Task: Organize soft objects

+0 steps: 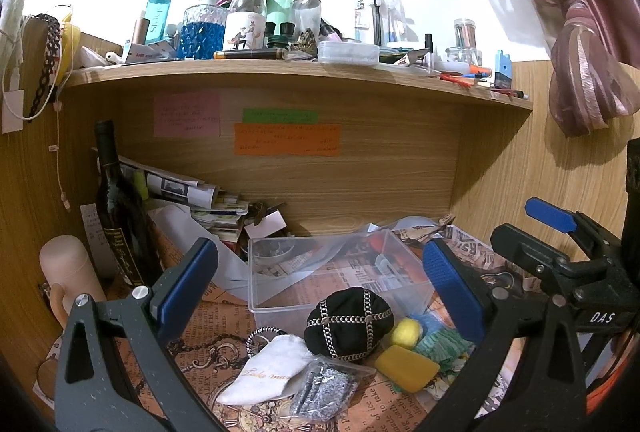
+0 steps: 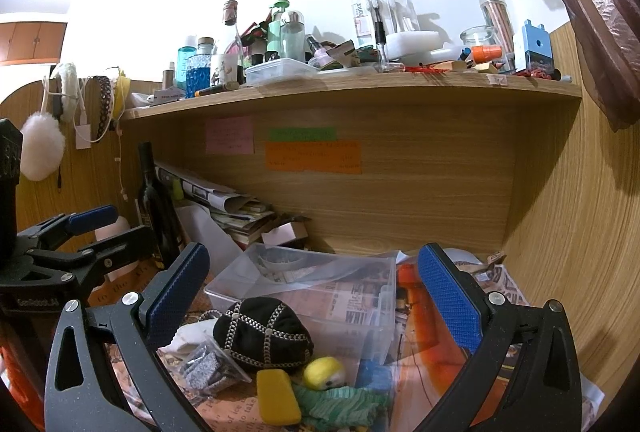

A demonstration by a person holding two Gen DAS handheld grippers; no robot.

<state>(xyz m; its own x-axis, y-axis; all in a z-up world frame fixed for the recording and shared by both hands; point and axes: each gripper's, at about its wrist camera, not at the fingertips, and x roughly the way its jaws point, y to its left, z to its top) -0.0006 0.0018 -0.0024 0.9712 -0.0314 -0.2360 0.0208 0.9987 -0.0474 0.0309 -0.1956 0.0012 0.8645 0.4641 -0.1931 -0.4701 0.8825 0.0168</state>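
Observation:
A black cap with silver chain trim (image 1: 349, 326) (image 2: 262, 334) lies on the newspaper-covered desk in front of a clear plastic box (image 1: 340, 270) (image 2: 312, 284). Beside it lie a yellow sponge (image 1: 407, 368) (image 2: 278, 396), a yellow pom-pom (image 1: 407, 332) (image 2: 324, 372), a green crinkled cloth (image 1: 440, 346) (image 2: 344, 406), a white drawstring pouch (image 1: 268, 370) and a bag of grey glitter pieces (image 1: 324, 394) (image 2: 206, 372). My left gripper (image 1: 320, 280) is open above the pile. My right gripper (image 2: 316, 296) is open above the box and cap; it also shows in the left wrist view (image 1: 552, 228).
A dark wine bottle (image 1: 120, 207) (image 2: 154, 203) and stacked papers (image 1: 192, 191) stand at the back left. A wooden shelf (image 1: 300, 71) (image 2: 352, 87) crowded with bottles hangs overhead. A pink cup (image 1: 70, 272) is at left. A curtain (image 1: 580, 31) hangs at right.

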